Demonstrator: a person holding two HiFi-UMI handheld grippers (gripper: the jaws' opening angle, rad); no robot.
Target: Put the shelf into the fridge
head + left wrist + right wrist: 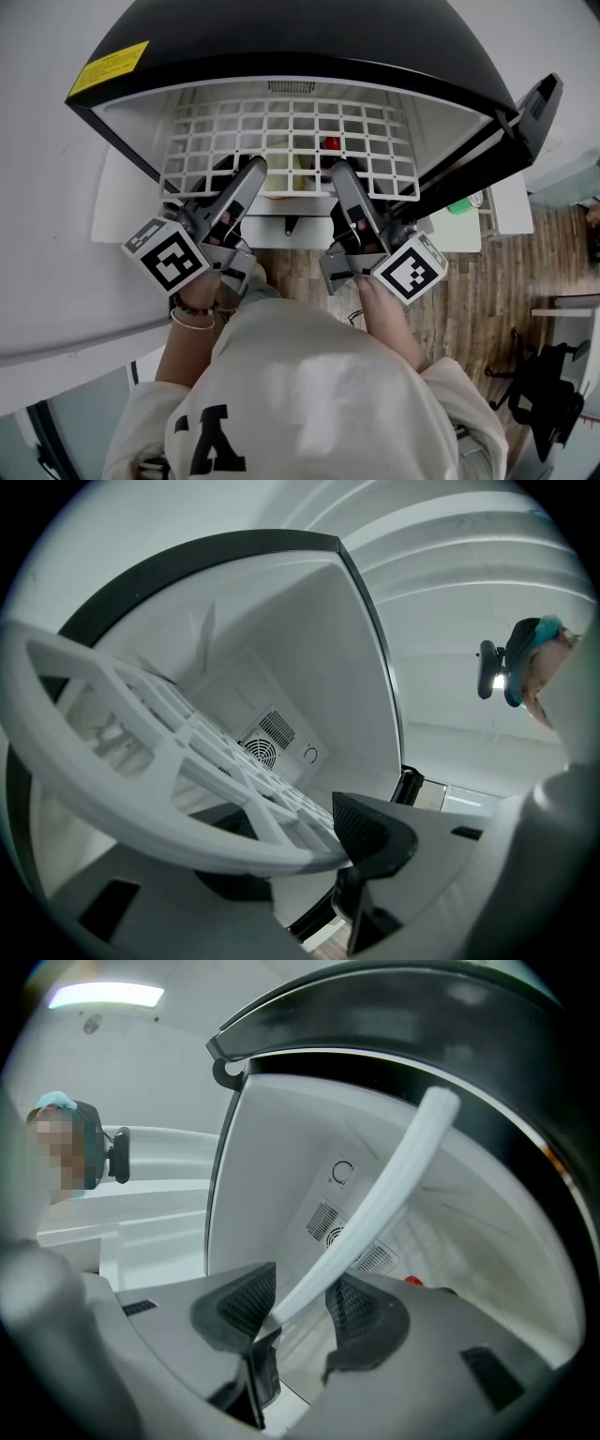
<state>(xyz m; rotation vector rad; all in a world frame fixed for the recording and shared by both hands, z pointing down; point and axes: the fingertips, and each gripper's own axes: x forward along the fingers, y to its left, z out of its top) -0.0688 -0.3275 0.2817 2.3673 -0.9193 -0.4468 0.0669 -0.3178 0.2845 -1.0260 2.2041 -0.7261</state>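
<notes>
White plastic grid shelf [300, 141] lies roughly level inside the open black-topped fridge [281, 42], with its front rim at the front edge of the opening. The left gripper [251, 173] has its fingers clamped on that rim left of the middle. The right gripper [337, 173] grips it right of the middle. A small red-topped item [331, 143] shows through the grid.

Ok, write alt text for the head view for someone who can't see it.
Seen from above, the left gripper and right gripper each clamp the front edge of a white grid shelf, which sits partway inside an open black fridge. A red item shows through the grid.
</notes>
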